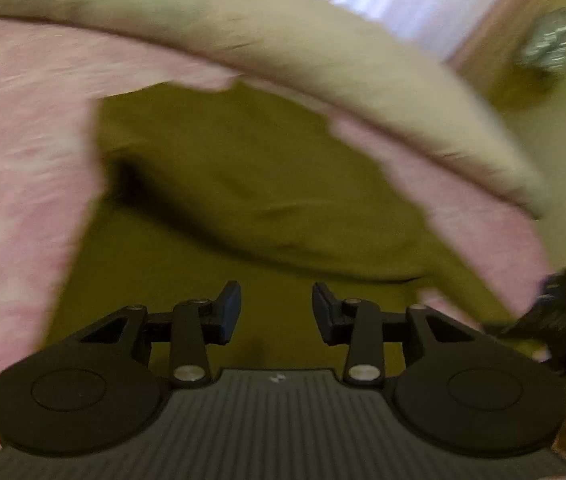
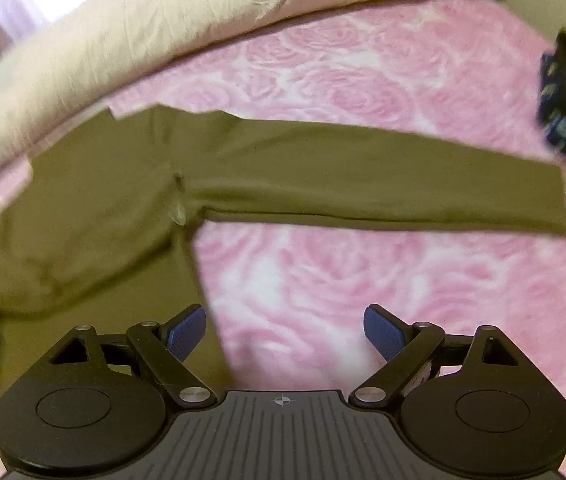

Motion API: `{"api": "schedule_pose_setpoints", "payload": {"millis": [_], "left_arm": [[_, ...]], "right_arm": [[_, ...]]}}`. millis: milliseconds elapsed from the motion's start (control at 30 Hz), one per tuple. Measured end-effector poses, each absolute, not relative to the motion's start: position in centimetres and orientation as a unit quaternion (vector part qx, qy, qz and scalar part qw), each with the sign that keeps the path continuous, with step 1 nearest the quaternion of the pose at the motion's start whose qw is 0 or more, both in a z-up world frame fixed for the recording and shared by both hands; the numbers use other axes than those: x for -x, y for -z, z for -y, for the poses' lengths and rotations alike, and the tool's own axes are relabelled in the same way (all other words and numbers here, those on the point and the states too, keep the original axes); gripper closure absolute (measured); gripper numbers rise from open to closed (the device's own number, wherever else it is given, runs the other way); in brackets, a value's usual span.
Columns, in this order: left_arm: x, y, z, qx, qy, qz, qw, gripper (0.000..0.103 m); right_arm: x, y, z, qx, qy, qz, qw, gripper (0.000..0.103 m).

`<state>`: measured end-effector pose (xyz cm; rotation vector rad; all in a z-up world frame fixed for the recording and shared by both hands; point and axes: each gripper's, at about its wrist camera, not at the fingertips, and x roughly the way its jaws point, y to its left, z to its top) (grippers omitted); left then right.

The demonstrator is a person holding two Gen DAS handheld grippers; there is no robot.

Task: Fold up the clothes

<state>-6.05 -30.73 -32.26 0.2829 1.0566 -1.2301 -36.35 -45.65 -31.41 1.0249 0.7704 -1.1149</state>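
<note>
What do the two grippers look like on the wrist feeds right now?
Both match: a dark grey ribbed body with a small crosshair mark at its front edge, two black round discs at the sides, and black linkage arms with silver pivot pins. The left gripper and right gripper carry blue ribbed pads on black fingers. No cables or sleeves show.

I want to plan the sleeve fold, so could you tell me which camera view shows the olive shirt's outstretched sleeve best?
The right wrist view: the outstretched sleeve of the olive shirt lies flat along its whole length on the pink blanket, cuff included. The left wrist view is blurred and shows mainly the shirt's body, with no clear outstretched sleeve.
</note>
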Motion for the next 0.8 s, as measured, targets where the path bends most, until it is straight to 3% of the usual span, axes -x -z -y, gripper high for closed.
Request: {"api": "schedule_pose_setpoints", "payload": {"millis": [200, 267, 500, 600, 733, 767, 800], "left_arm": [[1.9, 32.8, 29.6, -0.214, 0.494, -0.412, 0.735, 0.068], [0.5, 33.7, 30.1, -0.235, 0.489, -0.396, 0.74, 0.068], [-1.1, 35.6, 32.9, -0.273, 0.51, -0.357, 0.733, 0.067], [-1.4, 36.4, 34.3, -0.271, 0.524, -0.349, 0.729, 0.068], [-1.1, 37.0, 35.8, -0.275, 0.542, -0.33, 0.722, 0.069], [-1.1, 37.1, 35.7, -0.28, 0.544, -0.323, 0.723, 0.074], [-1.1, 37.2, 35.5, -0.285, 0.545, -0.315, 0.723, 0.086]], "right_arm": [[36.7, 35.0, 47.4, -0.638, 0.42, -0.155, 0.627, 0.015], [36.0, 36.1, 48.2, -0.658, 0.412, -0.127, 0.618, 0.038], [34.0, 38.9, 50.6, -0.667, 0.419, -0.109, 0.607, 0.04], [33.1, 39.3, 51.0, -0.652, 0.424, -0.122, 0.617, 0.062], [32.7, 39.6, 51.2, -0.646, 0.429, -0.121, 0.62, 0.066], [32.5, 39.5, 51.3, -0.64, 0.429, -0.121, 0.626, 0.072], [32.3, 39.3, 51.4, -0.635, 0.429, -0.123, 0.631, 0.079]]}}
